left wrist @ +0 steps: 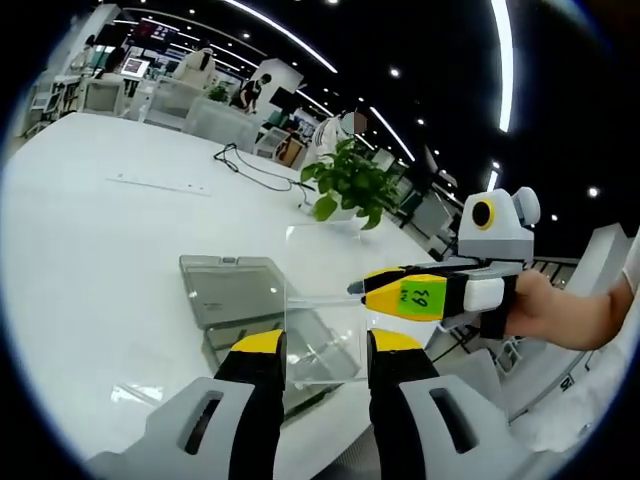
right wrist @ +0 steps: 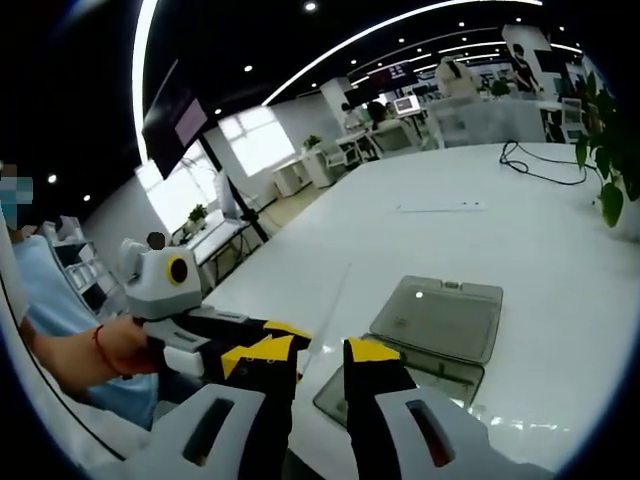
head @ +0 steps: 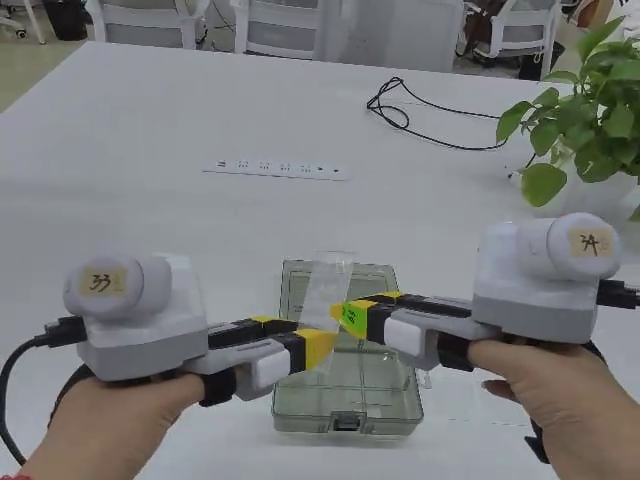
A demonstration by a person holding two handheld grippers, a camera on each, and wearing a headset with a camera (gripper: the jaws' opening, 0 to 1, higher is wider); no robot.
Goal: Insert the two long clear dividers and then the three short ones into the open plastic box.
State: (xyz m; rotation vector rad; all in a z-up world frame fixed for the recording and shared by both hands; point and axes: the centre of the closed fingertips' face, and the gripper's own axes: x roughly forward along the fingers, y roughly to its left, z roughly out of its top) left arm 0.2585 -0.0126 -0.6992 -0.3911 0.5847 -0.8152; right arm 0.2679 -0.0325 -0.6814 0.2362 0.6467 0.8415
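Gripping clear divider (head: 330, 285), right tool (head: 346, 316) over box (head: 300, 420), left tool (head: 318, 346) parted, seeing it face-on

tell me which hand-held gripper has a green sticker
The right hand-held gripper, at the clear divider: green numbered sticker on one yellow jaw. The left hand-held gripper has plain yellow jaws.

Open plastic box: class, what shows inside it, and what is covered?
The smoky transparent plastic box shows its see-through floor at the near end. The left claw, right claw and the clear plastic divider at their tips cover its middle, hiding that part.
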